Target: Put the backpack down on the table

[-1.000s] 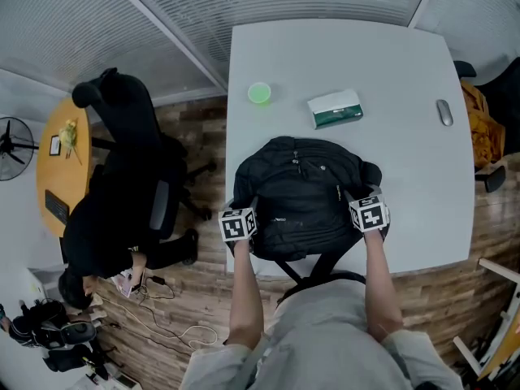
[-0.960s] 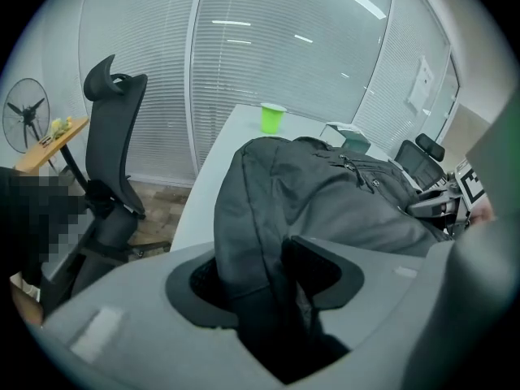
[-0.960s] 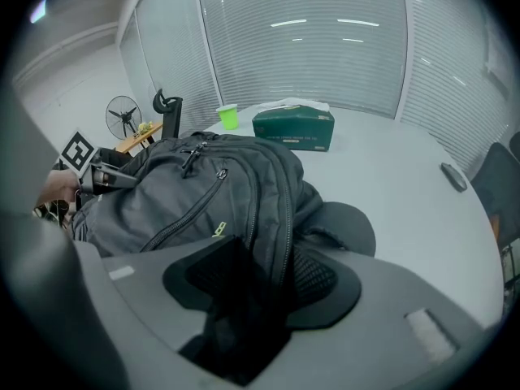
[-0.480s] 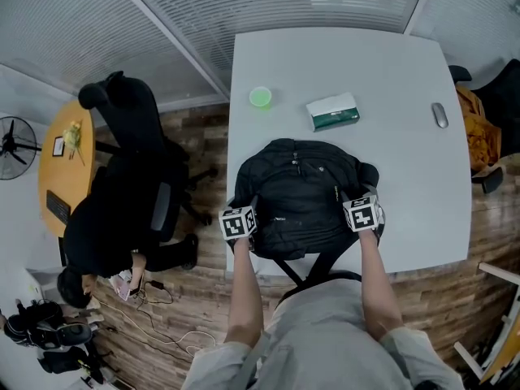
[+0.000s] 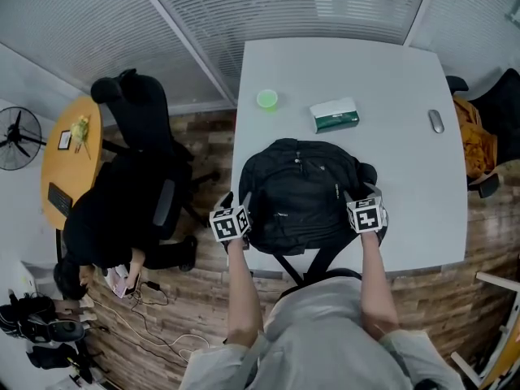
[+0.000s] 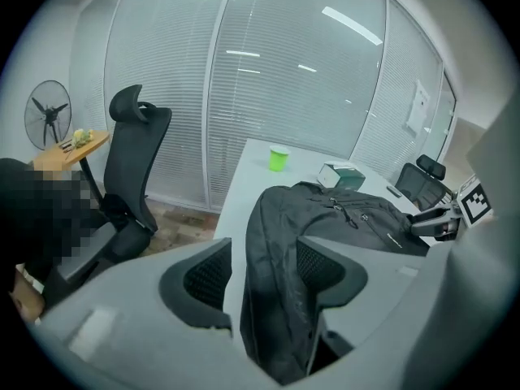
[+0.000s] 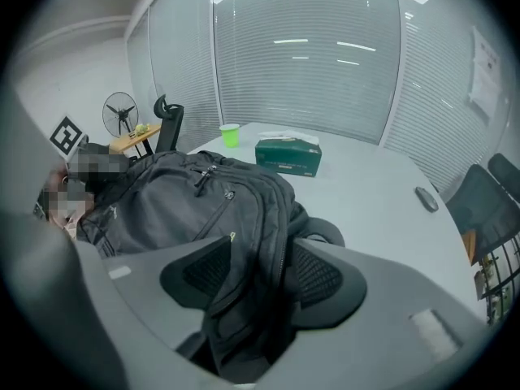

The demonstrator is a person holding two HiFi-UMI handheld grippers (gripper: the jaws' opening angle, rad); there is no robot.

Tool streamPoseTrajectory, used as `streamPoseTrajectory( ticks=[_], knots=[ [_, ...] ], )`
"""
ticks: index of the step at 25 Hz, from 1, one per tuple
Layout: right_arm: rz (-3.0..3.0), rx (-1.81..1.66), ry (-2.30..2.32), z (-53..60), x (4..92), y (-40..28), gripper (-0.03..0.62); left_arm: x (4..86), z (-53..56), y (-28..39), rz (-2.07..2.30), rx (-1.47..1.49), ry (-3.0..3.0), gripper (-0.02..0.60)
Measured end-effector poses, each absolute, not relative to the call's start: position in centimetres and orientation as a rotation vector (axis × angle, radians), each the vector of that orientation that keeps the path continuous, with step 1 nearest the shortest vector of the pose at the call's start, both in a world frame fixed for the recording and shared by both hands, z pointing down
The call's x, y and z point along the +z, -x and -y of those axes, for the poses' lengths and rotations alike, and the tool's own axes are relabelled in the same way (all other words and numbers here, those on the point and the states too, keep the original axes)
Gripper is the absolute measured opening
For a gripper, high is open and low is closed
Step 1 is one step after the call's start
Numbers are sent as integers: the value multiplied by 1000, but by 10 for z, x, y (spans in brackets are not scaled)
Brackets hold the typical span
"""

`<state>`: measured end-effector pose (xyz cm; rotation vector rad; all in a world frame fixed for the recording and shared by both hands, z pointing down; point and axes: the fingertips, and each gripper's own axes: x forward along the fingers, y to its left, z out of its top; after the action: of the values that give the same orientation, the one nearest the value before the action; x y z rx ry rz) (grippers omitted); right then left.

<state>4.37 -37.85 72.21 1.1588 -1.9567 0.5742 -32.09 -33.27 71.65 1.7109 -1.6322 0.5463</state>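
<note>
A black backpack (image 5: 301, 193) lies flat on the white table (image 5: 406, 120), with its straps hanging over the near edge. My left gripper (image 5: 243, 207) is at its near-left corner and my right gripper (image 5: 358, 196) at its near-right corner. In the left gripper view the backpack's edge (image 6: 341, 218) stands between the jaws of the left gripper (image 6: 264, 270); bare table shows beside the left pad. In the right gripper view a fold of the backpack (image 7: 187, 201) sits loosely between the jaws of the right gripper (image 7: 248, 275). Both pairs of jaws have just been opening and stand wide.
A green cup (image 5: 267, 99), a green and white tissue box (image 5: 335, 114) and a grey mouse (image 5: 436, 121) sit on the far half of the table. To the left are a black office chair (image 5: 134, 104), a seated person (image 5: 106, 226) and a round wooden table (image 5: 69, 169).
Both grippers have lifted a little at the backpack's near corners, and the left one has drawn slightly outward. The backpack lies still on the table.
</note>
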Motion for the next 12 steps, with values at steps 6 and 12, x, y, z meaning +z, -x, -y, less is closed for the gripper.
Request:
streamPoseTrajectory(
  ticks=[6, 12],
  knots=[
    [2017, 521, -1144, 364, 700, -33, 233, 685, 315, 305, 1675, 491, -1744, 258],
    [2065, 472, -1113, 350, 682, -17, 235, 661, 283, 287, 1703, 433, -1766, 258]
  ],
)
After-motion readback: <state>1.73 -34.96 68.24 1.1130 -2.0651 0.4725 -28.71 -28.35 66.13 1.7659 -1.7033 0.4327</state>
